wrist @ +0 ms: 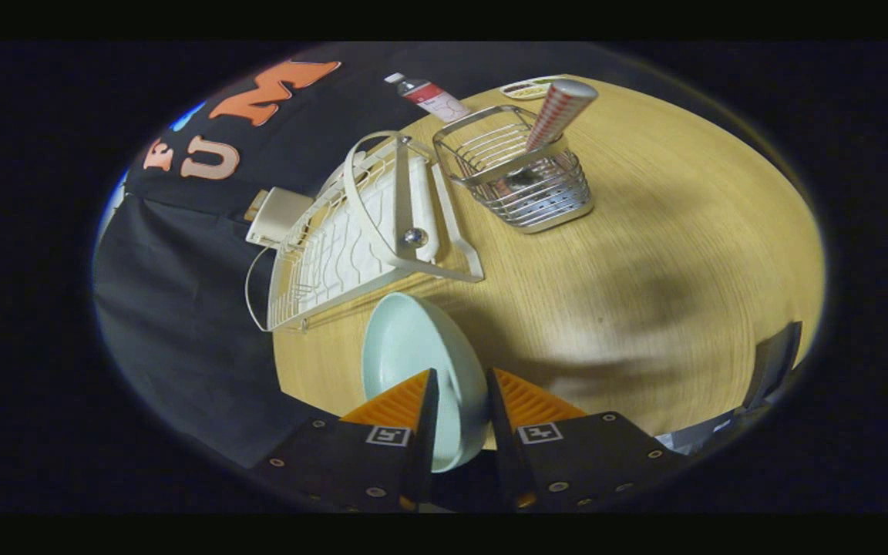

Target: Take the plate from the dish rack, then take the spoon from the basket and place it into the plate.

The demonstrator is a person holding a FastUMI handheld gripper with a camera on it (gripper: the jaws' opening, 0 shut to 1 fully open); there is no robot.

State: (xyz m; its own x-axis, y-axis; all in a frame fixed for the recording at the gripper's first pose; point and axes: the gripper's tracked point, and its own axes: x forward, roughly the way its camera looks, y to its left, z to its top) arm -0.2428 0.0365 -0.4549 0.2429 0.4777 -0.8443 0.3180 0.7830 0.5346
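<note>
A pale green plate [413, 347] stands on edge between my fingers, held above the wooden table [644, 231]. My gripper [461, 379] is shut on the plate, one finger on each face near its rim. Beyond the plate lies the white wire dish rack [359, 231], bare of dishes. To the right of the rack stands a metal wire basket [525, 173]. A spoon with a red-and-white patterned handle [560, 112] leans out of the basket; its bowl is hidden inside.
A bottle with a red label [428, 94] lies behind the rack at the table's far edge. A small flat dish [529, 88] sits behind the basket. A white box [278, 216] rests left of the rack. Black cloth hangs to the left.
</note>
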